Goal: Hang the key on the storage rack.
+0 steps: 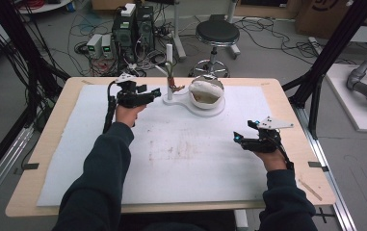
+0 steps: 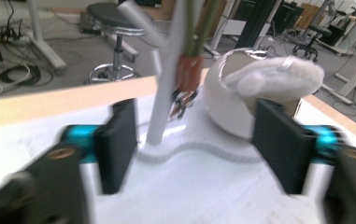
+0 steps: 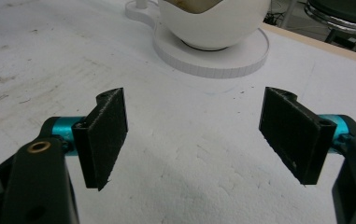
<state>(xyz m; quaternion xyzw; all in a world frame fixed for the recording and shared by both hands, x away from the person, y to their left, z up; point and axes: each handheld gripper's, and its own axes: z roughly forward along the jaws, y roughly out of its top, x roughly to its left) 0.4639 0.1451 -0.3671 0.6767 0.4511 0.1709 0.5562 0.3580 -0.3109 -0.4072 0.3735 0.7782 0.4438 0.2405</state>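
Note:
A white stand (image 1: pixel 169 72) with a slim post rises from a flat white base (image 1: pixel 210 109) at the far middle of the table. A reddish-brown piece with green stalks (image 2: pixel 188 74) hangs against the post. On the same base sits a round white bowl (image 1: pixel 206 94) with a fluffy white cloth (image 2: pixel 278 77) in its opening. My left gripper (image 1: pixel 156 93) is just left of the post, open, with nothing between its jaws; its own view is blurred and frames the post (image 2: pixel 166 93) and bowl (image 2: pixel 227 107). My right gripper (image 1: pixel 236 137) is open and empty over the mat, facing the bowl (image 3: pixel 213 23).
A white mat (image 1: pixel 171 159) with brownish stains in its middle covers most of the wooden table (image 1: pixel 311 187). Beyond the far edge stand a black stool (image 1: pixel 217 36), computer boxes (image 1: pixel 133 29) and loose cables. Black frame posts flank both sides.

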